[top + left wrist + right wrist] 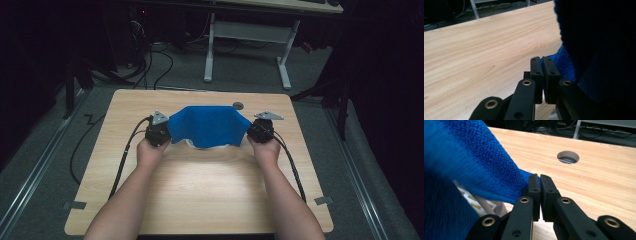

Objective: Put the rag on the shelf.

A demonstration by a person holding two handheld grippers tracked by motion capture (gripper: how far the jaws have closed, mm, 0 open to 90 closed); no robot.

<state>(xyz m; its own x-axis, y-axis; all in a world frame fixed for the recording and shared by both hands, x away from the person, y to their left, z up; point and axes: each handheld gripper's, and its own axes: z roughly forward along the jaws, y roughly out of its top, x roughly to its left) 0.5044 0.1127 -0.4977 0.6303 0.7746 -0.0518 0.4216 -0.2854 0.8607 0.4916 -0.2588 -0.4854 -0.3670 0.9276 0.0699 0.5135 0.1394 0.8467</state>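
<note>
A blue cloth (207,126) hangs stretched between both grippers above the middle of the wooden table (200,200). My left gripper (159,131) is shut on the cloth's left corner; its jaws pinch the blue terry edge (560,62) in the left gripper view. My right gripper (261,129) is shut on the right corner, and the cloth (486,170) drapes away to the left of its jaws in the right gripper view. Under the cloth something white with a yellow pattern (477,203) rests on the table, mostly hidden.
A round cable hole (238,105) (568,157) sits in the table near its far edge. A white desk frame (247,45) and loose cables lie on the floor beyond. Each gripper trails a black cable (125,155) across the table.
</note>
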